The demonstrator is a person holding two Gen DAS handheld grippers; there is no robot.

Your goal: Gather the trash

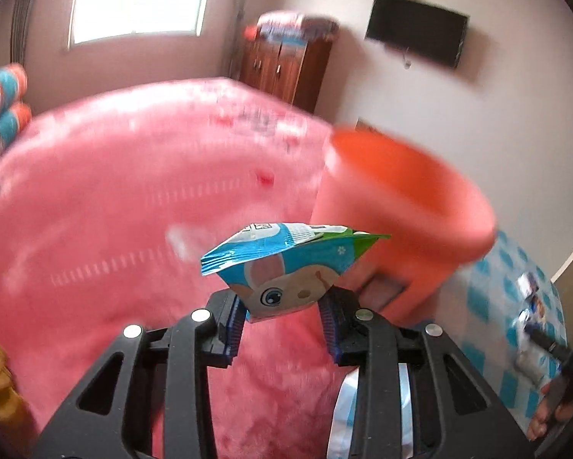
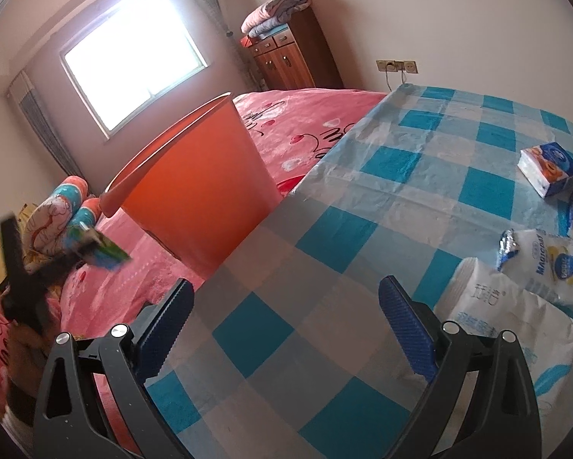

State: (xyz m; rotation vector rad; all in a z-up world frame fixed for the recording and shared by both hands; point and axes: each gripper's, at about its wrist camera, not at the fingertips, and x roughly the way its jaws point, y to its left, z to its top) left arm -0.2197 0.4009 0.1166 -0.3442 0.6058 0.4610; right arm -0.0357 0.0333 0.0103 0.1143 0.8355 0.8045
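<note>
Your left wrist view is smeared with motion, so the pink bed cover [image 1: 133,199] and the orange bin [image 1: 401,199] beyond the jaws are soft-edged, and you cannot see into the bin from either camera: its inside is hidden behind its wall. Your left gripper [image 1: 282,317] has its jaws clenched on a crumpled blue-and-green wrapper [image 1: 286,264] with a cartoon face, a thin glossy packet pinched at its lower end and flaring above the jaws; the bin stands just beyond it, to the right. In the right wrist view that same gripper is only a dark blur at the far left. Your right gripper [image 2: 286,329] has its jaws released, nothing between the ribbed blue pads, over the bench [image 2: 401,176] with its blue-and-white checked plastic cloth. Right of those jaws lie soft white tissue packs [image 2: 516,306], partly cut off by the frame edge, a small foil wrapper [image 2: 508,246], and farther off a small box [image 2: 550,172].
</note>
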